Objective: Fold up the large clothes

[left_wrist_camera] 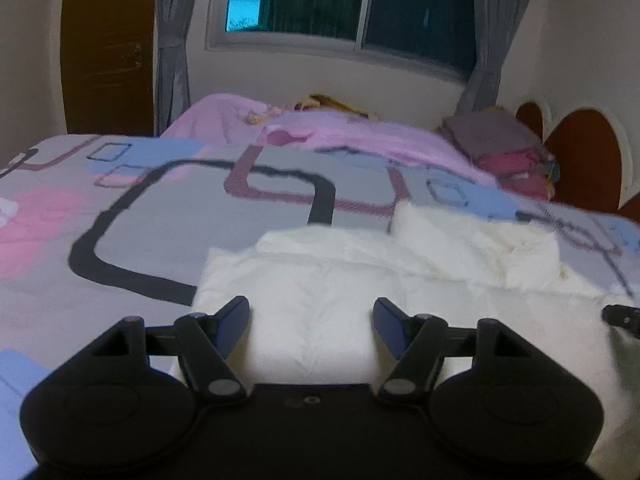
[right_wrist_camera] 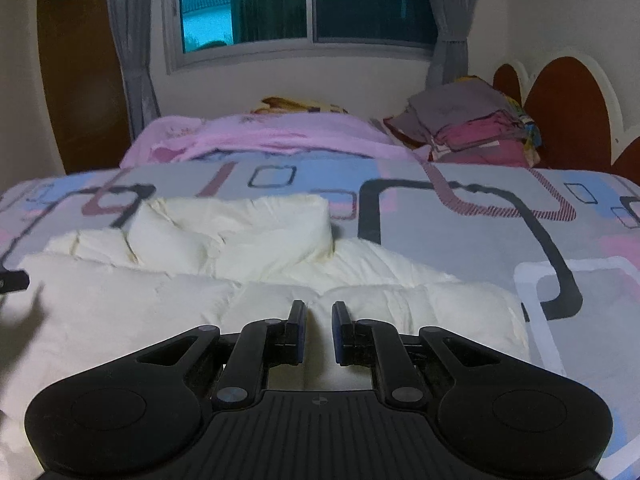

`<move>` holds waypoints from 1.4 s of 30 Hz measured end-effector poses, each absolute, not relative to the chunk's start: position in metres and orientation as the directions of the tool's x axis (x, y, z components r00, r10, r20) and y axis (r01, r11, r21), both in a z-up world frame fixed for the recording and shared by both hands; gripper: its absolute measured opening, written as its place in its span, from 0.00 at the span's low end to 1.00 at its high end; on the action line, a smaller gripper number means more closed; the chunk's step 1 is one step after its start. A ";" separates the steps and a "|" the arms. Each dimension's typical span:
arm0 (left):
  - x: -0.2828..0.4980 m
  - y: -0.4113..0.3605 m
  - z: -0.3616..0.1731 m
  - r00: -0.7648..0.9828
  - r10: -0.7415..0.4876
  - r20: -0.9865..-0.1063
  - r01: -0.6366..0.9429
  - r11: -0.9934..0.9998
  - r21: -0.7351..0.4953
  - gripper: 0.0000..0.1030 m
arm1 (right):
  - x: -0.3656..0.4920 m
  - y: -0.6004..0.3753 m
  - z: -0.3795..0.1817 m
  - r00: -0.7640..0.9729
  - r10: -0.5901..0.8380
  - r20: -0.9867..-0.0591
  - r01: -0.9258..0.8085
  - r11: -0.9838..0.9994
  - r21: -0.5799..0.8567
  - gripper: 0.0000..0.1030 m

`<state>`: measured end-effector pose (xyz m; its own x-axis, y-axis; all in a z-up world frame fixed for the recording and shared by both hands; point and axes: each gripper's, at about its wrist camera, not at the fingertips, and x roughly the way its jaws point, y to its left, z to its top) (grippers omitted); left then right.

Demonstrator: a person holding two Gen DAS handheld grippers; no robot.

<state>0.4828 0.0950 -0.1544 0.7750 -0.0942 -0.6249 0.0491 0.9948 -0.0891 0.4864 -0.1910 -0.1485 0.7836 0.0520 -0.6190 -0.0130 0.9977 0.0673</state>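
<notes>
A large white padded garment [left_wrist_camera: 320, 280] lies folded on the patterned bedspread [left_wrist_camera: 120, 216], with a thicker folded part [right_wrist_camera: 232, 228] at its far side. My left gripper [left_wrist_camera: 311, 312] hovers over the garment's near left part, open, its blue pads wide apart and nothing between them. My right gripper [right_wrist_camera: 319, 312] is at the near edge of the garment [right_wrist_camera: 160, 300]. Its jaws stand almost together, and creases in the cloth run into the narrow gap, so it looks shut on a thin fold. A black tip of the other gripper shows at the edge of each view.
A pink blanket [right_wrist_camera: 260, 136] lies bunched across the far side of the bed. A stack of folded grey and pink clothes [right_wrist_camera: 468, 124] sits at the back right by the headboard [right_wrist_camera: 568, 112]. A curtained window [right_wrist_camera: 304, 4] and a brown door [left_wrist_camera: 108, 48] are beyond.
</notes>
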 end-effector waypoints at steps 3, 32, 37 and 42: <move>0.489 0.100 -0.186 0.736 -0.076 -0.673 0.028 0.996 -0.082 0.67 | 0.492 -0.196 -0.168 0.761 0.060 -0.646 -0.014 0.997 0.076 0.11; 0.455 0.071 -0.157 0.716 -0.109 -0.689 0.063 0.994 -0.091 0.67 | 0.457 -0.167 -0.142 0.792 0.134 -0.595 -0.136 0.990 0.042 0.36; 0.444 0.062 -0.154 0.706 -0.133 -0.696 0.083 0.991 -0.106 0.67 | 0.444 -0.165 -0.145 0.781 0.136 -0.610 -0.134 0.990 0.049 0.36; 0.440 0.054 -0.166 0.689 -0.116 -0.715 0.092 0.993 -0.072 0.68 | 0.439 -0.172 -0.156 0.771 0.090 -0.631 -0.118 0.993 -0.002 0.36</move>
